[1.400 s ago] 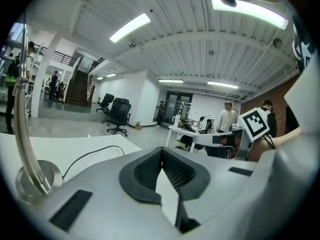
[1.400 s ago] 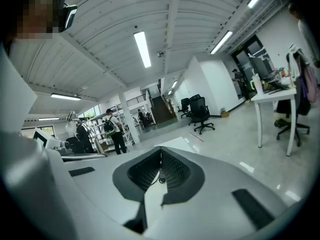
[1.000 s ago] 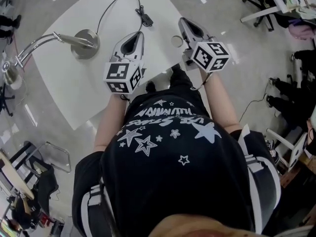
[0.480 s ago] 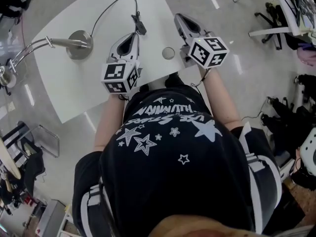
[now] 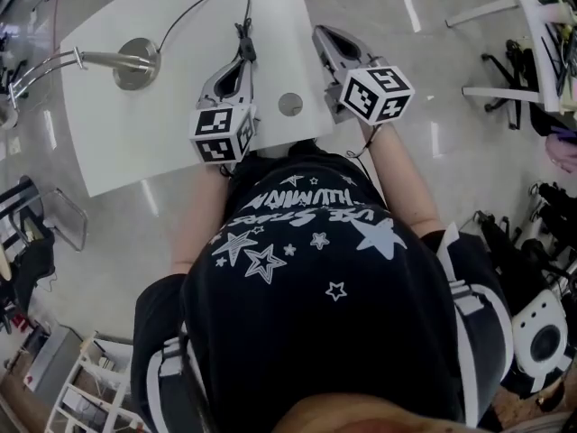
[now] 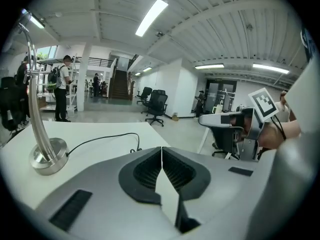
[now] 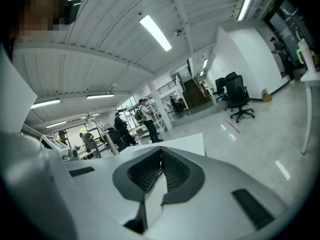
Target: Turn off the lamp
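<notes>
Nearest is the person's black T-shirt with white stars [image 5: 306, 242], and both forearms reach forward from it. Each hand carries one gripper, so there are two.

The left gripper [image 5: 242, 64] has its fingers [image 6: 176, 173] pressed together, with nothing between them. The right gripper [image 5: 325, 36] is the same: its fingers [image 7: 175, 171] are pressed together and hold nothing. Both point forward over the one white tabletop [image 5: 135, 142], side by side and a little apart.

Between the two grippers, nearer to the person than the fingertips, one small grey round disc [image 5: 290, 105] lies flat on the tabletop. Just ahead of the left fingers is one small black switch block [image 5: 242, 34] on the one black cable [image 5: 187, 14]. Whether the fingers touch it I cannot tell.

The cable goes in an arc from there to the left, to the one silver metal desk lamp [image 5: 135, 64]. Its round base stands on the tabletop, well to the left of the left fingers and slightly farther. In the left gripper view the long stem rises about upright from the base and bends over at the top. In the head view it runs to the left, away from the fingers, past the edge of the tabletop.

Far behind, two black office chairs [image 6: 156, 101] stand together on a shiny floor.
</notes>
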A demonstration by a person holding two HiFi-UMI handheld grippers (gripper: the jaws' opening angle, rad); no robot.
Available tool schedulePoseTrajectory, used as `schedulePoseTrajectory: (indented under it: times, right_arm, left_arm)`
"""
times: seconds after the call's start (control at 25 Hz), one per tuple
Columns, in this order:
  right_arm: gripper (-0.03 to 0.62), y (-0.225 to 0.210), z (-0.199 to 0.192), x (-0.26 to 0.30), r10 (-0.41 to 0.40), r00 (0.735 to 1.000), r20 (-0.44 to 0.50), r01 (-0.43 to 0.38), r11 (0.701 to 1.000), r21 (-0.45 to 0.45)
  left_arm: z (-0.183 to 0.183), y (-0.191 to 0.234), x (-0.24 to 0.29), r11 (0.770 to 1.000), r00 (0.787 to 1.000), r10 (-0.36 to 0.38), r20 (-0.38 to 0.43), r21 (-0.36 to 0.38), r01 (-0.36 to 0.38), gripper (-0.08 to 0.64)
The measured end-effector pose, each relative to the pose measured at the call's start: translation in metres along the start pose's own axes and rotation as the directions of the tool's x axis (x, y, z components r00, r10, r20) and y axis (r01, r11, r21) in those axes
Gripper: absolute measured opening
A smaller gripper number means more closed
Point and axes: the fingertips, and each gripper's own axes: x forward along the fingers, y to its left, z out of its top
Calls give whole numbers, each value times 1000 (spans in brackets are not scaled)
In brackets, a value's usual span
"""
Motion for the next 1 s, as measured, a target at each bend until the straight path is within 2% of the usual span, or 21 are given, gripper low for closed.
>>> schedulePoseTrajectory:
  times: [0.44,0.56,0.68,0.84,1.0]
  right_arm:
    - [6,-8,-16,12,118,989,-86,-119,993,-7]
    - [6,-11,-18,18,140,985,-105,-142,990,-6]
    - [6,-11,-23,27,161,979,-127,-163,987,-8]
    - [6,-7,-27,36,188,971,-146,-192,981,-15]
    - [6,-11,-34,38,195,966,-171,-199,980,-6]
  left_arm:
    - [-29,4,29,989,988,144,-63,-35,-146,17]
    - [-35,6,37,986,984,158,-82,-44,-162,94]
    - [-48,10,45,982,977,178,-119,-42,-184,131]
    - [-61,18,53,973,963,227,-146,0,-229,209]
    - [-74,25,64,964,949,267,-168,38,-265,225]
